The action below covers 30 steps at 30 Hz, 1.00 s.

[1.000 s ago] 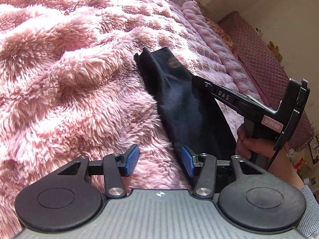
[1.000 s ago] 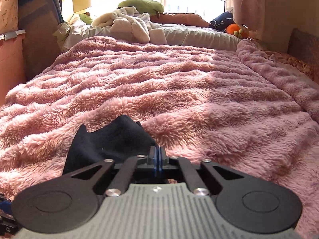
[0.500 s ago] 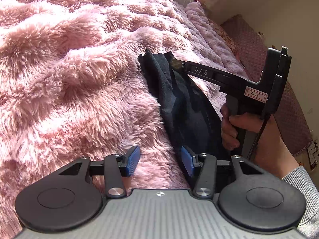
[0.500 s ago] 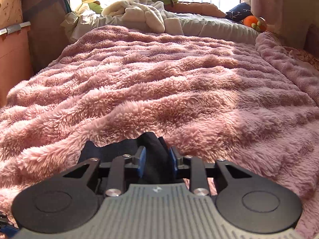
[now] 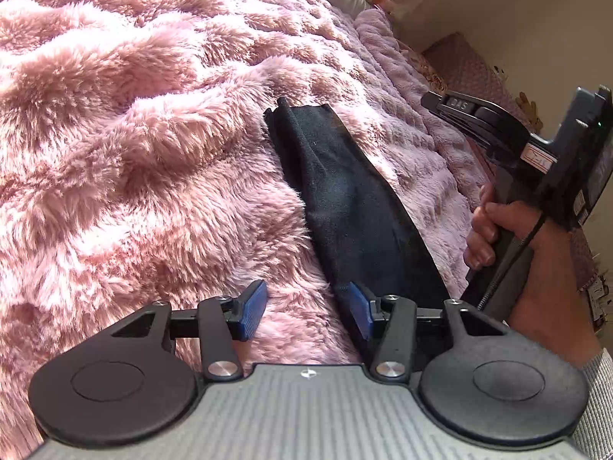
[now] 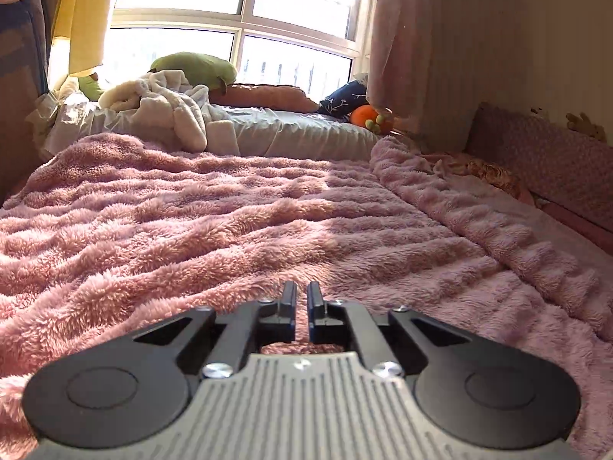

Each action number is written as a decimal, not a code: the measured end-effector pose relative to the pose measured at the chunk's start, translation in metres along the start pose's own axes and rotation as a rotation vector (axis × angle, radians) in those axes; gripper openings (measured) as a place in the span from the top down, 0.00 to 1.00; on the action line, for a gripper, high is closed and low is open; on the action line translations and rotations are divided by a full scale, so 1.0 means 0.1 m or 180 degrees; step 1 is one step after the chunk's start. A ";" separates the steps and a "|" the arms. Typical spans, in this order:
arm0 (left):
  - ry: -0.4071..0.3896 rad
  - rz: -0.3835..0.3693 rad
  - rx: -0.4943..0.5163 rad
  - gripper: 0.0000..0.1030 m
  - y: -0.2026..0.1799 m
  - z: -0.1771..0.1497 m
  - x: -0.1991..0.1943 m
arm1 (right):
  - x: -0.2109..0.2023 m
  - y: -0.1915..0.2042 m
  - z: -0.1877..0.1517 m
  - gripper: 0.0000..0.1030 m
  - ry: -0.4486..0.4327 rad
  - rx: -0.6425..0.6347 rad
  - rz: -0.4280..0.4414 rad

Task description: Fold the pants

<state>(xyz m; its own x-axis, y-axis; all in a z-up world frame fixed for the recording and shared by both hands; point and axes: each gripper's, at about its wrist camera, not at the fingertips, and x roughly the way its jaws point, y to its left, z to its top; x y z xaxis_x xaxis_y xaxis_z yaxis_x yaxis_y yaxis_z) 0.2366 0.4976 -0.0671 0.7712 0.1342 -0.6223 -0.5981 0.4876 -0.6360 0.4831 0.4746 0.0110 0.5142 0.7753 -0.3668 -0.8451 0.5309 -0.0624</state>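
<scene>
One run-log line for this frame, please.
left gripper: open, empty, at near end of pants | right gripper: narrow gap, empty, lifted clear | pants: narrow strip on pink blanket

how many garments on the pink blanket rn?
1. The black pants lie as a long strip on the pink blanket, running from the left gripper up toward mid-frame. The right wrist view shows none; its near end is hidden behind the gripper.

Black tongs point(image 5: 306, 308) with blue pads point(image 5: 253, 308), silver screws, grey ribbed body.
</scene>
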 end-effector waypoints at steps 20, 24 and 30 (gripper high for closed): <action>0.1203 -0.1791 0.1718 0.38 -1.33 -1.56 0.08 | -3.20 -1.90 -2.05 0.56 0.1648 0.0208 -0.0061; 0.1423 -0.1763 0.2092 0.38 -1.38 -1.90 0.18 | -3.16 -1.89 -2.09 0.90 0.1579 0.0018 -0.0151; 0.1364 -0.1727 0.2406 0.37 -1.35 -2.02 0.12 | -2.97 -1.94 -2.16 1.00 0.1537 -0.0422 -0.0896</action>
<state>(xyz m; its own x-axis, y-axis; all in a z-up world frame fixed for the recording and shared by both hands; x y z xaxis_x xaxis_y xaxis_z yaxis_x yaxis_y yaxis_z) 0.2825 0.2588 -0.0809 0.6657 -0.5137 -0.5413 0.2164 0.8271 -0.5187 0.4626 0.0677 -0.0681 0.6232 0.3495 -0.6996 -0.7124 0.6227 -0.3235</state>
